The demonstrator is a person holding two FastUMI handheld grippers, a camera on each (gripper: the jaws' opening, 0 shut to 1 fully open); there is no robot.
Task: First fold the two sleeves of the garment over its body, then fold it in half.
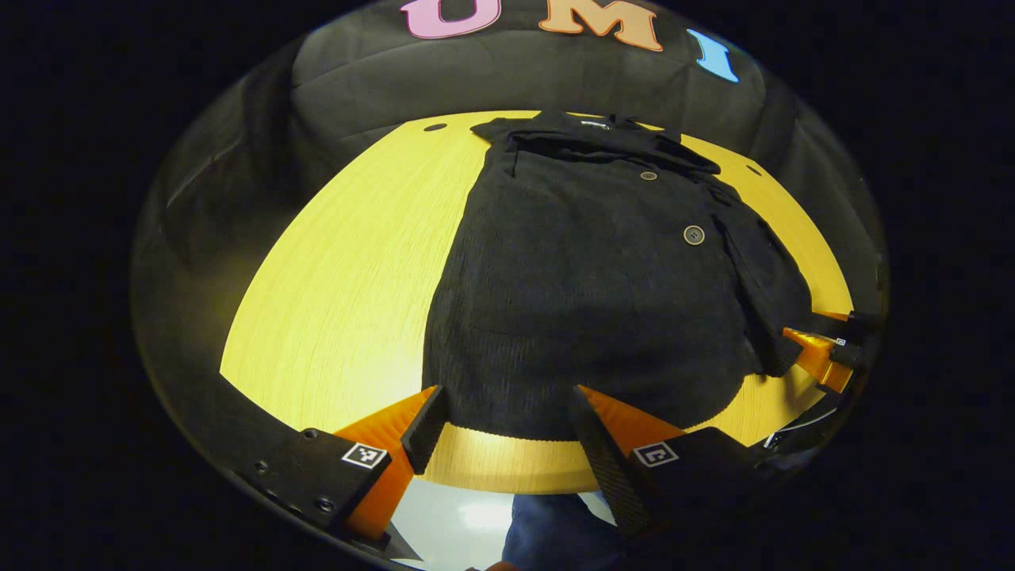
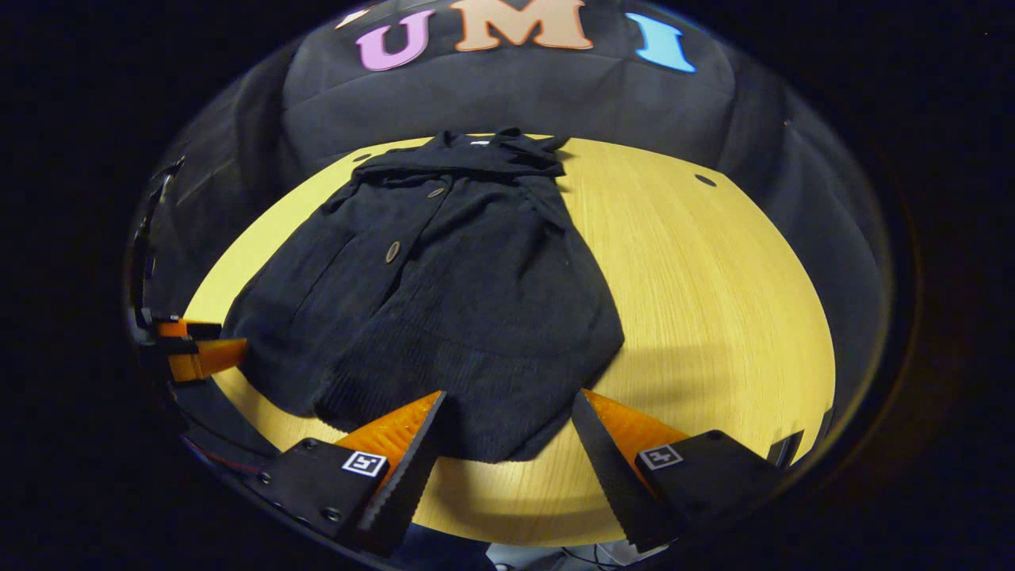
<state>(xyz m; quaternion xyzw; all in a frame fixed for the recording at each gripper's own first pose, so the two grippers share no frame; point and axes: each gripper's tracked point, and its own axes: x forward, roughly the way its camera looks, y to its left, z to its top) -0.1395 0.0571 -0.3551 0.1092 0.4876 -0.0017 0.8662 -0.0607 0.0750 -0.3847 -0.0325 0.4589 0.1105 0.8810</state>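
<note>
The black garment (image 1: 603, 293) lies flat on the round wooden tabletop (image 1: 349, 277), collar toward the far edge beside the black cloth wall (image 1: 507, 79), hem toward the near edge. Both sleeves already lie folded over its body, and 2 buttons (image 1: 694, 235) show on the front.

In the left gripper view, the left gripper (image 1: 507, 432) hovers at the near edge with its jaws wide apart, holding nothing, the hem between the fingertips. A wide bare strip of tabletop runs along the garment's side there. The right gripper (image 1: 821, 357) shows at the tabletop's edge, just beside the garment.

In the right gripper view, the right gripper (image 2: 507, 428) also stands wide open and empty over the hem (image 2: 476, 432), with much free tabletop on the garment's other side. A narrow band of bare wood separates the hem from the near edge.
</note>
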